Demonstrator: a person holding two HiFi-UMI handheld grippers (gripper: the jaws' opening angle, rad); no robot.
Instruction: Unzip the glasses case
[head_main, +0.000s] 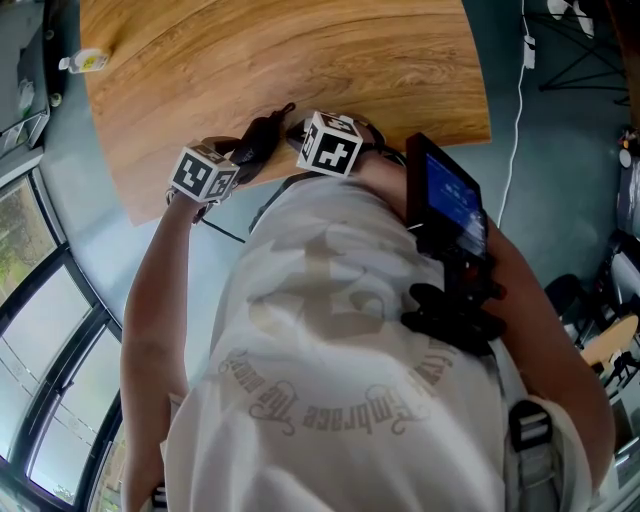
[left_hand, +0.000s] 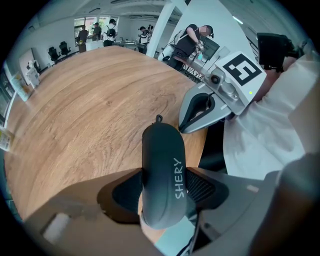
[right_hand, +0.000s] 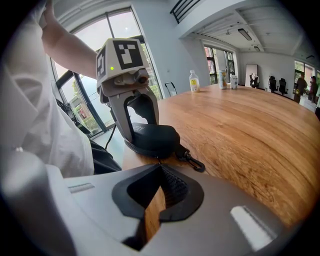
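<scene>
Head view: the person's white shirt (head_main: 340, 330) fills most of the frame, and a dark screen unit (head_main: 448, 195) on the chest cuts off the right side. The jaws of both grippers are hidden under their marker cubes there. Only a dark sliver of the case shows between the cubes.

Count: two grippers, one glasses case, one metal clip, one wooden table. Far table edge, right gripper view: three small containers. One is a clear bottle (right_hand: 194, 80) with a yellow label; the other two are too small to name. Left gripper view, background: several people (left_hand: 192, 40) standing, number unclear.

Left gripper (left_hand: 162, 189): jaws spread wide around the glasses case (left_hand: 162, 160), both ribbed pads pressing its sides. White lettering on the top face. The case sits at the near edge of the table (left_hand: 85, 115), close to the person's body. In the right gripper view its underside rests on the wood.

Right gripper (right_hand: 160, 168): jaws drawn together at the tips, a narrow wedge of wood showing behind the pads. The tips sit just short of the case's rim. Possibly a thin tab is caught there; too small to be sure. The clip (right_hand: 195, 162) lies on the wood just beside the case, on a short strap.

The case looks closed. Zip line not readable; contents not visible.
</scene>
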